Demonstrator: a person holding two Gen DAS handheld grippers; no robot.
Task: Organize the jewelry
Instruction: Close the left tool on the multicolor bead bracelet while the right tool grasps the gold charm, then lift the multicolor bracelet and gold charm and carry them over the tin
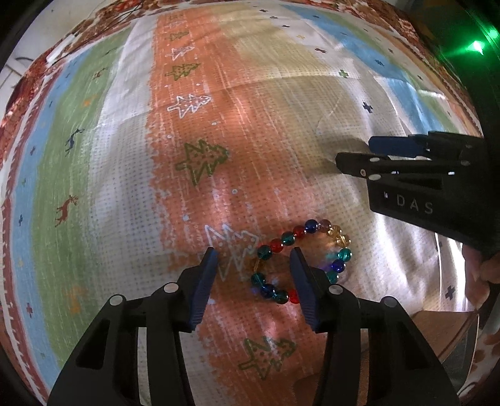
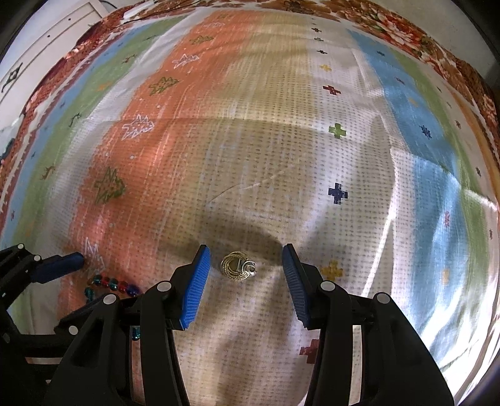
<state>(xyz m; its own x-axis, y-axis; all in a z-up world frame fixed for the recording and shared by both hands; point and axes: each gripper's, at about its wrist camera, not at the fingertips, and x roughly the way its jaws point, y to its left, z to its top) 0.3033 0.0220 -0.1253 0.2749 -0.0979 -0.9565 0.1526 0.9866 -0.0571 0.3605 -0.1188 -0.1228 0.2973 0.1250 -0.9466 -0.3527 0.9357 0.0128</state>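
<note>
A bracelet of red, blue, teal and yellow glass beads (image 1: 301,260) lies on the patterned cloth. My left gripper (image 1: 253,265) is open; its right finger stands inside the bracelet's loop, its left finger outside to the left. A small gold ring-shaped earring (image 2: 238,266) lies on the cloth between the open blue pads of my right gripper (image 2: 245,260). The right gripper also shows in the left wrist view (image 1: 359,153), off to the right of the bracelet. Part of the bracelet (image 2: 111,284) and the left gripper (image 2: 59,265) show at the lower left of the right wrist view.
A striped cloth with tree, deer and cross patterns (image 1: 200,131) covers the surface. A clear plastic container rim (image 1: 465,315) and a hand (image 1: 481,274) sit at the right edge. A floral cloth border (image 2: 406,28) runs along the far side.
</note>
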